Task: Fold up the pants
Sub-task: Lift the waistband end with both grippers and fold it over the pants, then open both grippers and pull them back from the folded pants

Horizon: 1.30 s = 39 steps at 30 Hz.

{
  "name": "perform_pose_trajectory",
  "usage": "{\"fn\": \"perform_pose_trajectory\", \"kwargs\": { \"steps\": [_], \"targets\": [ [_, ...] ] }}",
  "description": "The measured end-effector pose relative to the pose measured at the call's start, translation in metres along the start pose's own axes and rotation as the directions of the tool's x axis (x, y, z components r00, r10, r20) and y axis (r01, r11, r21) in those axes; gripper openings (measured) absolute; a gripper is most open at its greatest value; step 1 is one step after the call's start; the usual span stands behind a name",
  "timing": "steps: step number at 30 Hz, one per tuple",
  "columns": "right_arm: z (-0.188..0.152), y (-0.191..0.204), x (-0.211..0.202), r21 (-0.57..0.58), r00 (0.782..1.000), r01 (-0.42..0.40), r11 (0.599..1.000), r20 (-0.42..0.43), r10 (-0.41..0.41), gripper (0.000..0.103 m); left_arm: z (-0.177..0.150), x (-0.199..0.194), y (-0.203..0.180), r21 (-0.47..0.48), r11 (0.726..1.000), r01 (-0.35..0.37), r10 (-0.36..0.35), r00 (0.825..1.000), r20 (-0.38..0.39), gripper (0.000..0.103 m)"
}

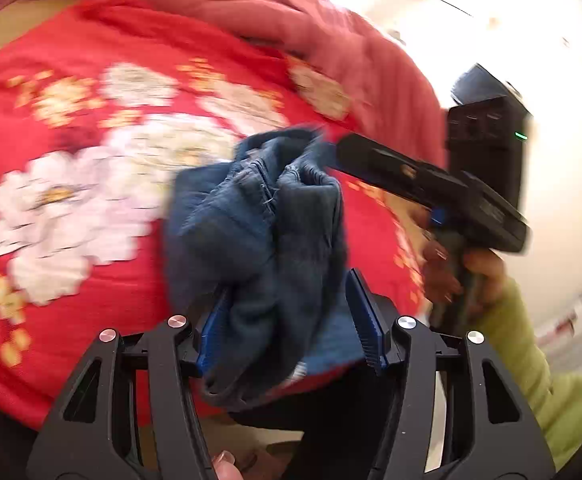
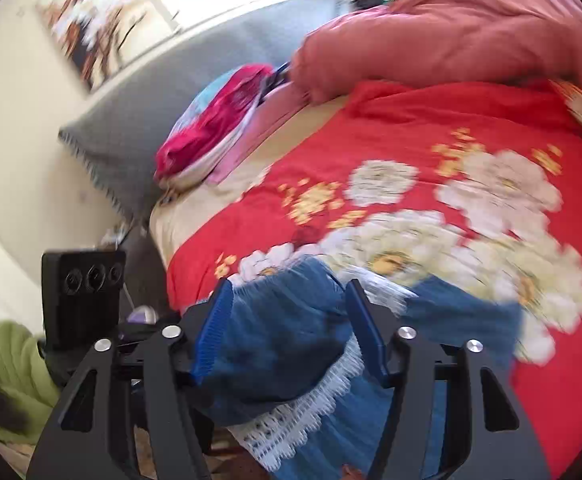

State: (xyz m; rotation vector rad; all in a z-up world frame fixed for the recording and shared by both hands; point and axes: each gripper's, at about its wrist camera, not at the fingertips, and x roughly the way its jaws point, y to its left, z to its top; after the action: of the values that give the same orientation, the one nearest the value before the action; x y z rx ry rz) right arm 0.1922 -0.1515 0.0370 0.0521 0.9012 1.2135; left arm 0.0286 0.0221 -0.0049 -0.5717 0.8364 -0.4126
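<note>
Your left hand-held gripper (image 1: 287, 320) has a bunched wad of the blue denim pants (image 1: 259, 240) between its blue pads; the left pad is half buried in cloth and the right pad (image 1: 365, 320) seems to stand just clear of it, so you cannot tell whether the jaws are truly pressing. The pants hang over the near edge of the bed, above the red floral bedspread (image 1: 91, 160), and their lower end is cut off behind the gripper body. Motion blur smears the fabric, so seams and waistband are hard to sort out.

In the left wrist view your right hand-held gripper (image 1: 343, 152) reaches in from the right, its tip touching or buried in the top of the denim; its fingertips are hidden there. Your right hand (image 1: 463, 272) and green sleeve (image 1: 531, 368) are partly cropped by the frame edge.

From the right wrist view, the right gripper's pads straddle a fold of denim with a white lace trim (image 2: 311, 408); the cloth fills the gap, but blur keeps you from seeing whether it is clamped. Toward the far edge of the bed lie a rust-coloured duvet (image 2: 451, 32) and a pink-and-red pillow (image 2: 215, 120), against a grey headboard (image 2: 179, 80).
</note>
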Motion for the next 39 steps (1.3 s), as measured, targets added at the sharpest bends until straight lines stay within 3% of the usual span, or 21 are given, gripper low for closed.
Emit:
{"fn": "perform_pose_trajectory", "kwargs": {
  "steps": [2,4,7,9,11,14,15,18,19,24,30,39],
  "targets": [
    [-0.014,-0.017,-0.019,0.051,0.998,0.059,0.997,0.030,-0.060,0.063,-0.003,0.013,-0.013,0.044,0.990,0.133,-0.129,0.989,-0.078,0.048],
    [-0.027,-0.027,-0.031,0.090,0.993,0.115,0.989,0.028,-0.118,0.063,-0.010,0.013,-0.022,0.075,0.980,0.186,-0.178,0.979,-0.104,0.048],
    [-0.045,-0.028,-0.036,0.109,0.982,0.188,0.976,-0.001,-0.189,0.063,-0.007,0.001,-0.017,0.102,0.990,0.097,-0.092,0.994,-0.051,0.048],
    [-0.053,-0.020,-0.032,0.096,0.978,0.207,0.974,-0.019,-0.206,0.064,-0.001,-0.008,-0.008,0.112,0.993,-0.035,0.035,0.999,0.001,0.048],
    [-0.058,-0.011,-0.024,0.080,0.976,0.216,0.973,-0.034,-0.214,0.064,0.005,-0.005,-0.001,0.127,0.977,-0.170,0.169,0.985,0.017,0.048],
    [-0.067,0.002,-0.008,0.062,0.974,0.222,0.973,-0.062,-0.218,0.064,0.007,0.011,0.005,0.155,0.950,-0.271,0.275,0.961,-0.003,0.048],
    [-0.072,0.003,-0.001,0.052,0.962,0.264,0.963,-0.089,-0.259,0.064,0.006,0.020,0.006,0.176,0.938,-0.300,0.308,0.951,-0.019,0.048],
    [-0.088,-0.006,0.009,0.032,0.915,0.378,0.925,-0.167,-0.367,0.062,-0.003,0.026,0.008,0.191,0.933,-0.307,0.321,0.946,-0.048,0.048],
    [-0.093,-0.008,0.008,0.036,0.909,0.390,0.920,-0.171,-0.379,0.062,-0.002,0.029,0.008,0.188,0.933,-0.308,0.323,0.945,-0.054,0.048],
    [-0.107,-0.013,-0.003,0.074,0.908,0.406,0.911,-0.150,-0.392,0.062,0.002,0.030,0.003,0.193,0.929,-0.315,0.330,0.943,-0.048,0.050],
    [-0.107,0.009,-0.035,0.125,0.909,0.416,0.901,-0.030,-0.416,0.064,0.007,0.027,-0.004,0.198,0.928,-0.315,0.328,0.944,-0.038,0.055],
    [-0.118,0.040,-0.049,0.100,0.916,0.400,0.911,0.004,-0.402,0.064,0.011,0.021,-0.014,0.211,0.924,-0.318,0.330,0.944,-0.022,0.061]
  ]
}}
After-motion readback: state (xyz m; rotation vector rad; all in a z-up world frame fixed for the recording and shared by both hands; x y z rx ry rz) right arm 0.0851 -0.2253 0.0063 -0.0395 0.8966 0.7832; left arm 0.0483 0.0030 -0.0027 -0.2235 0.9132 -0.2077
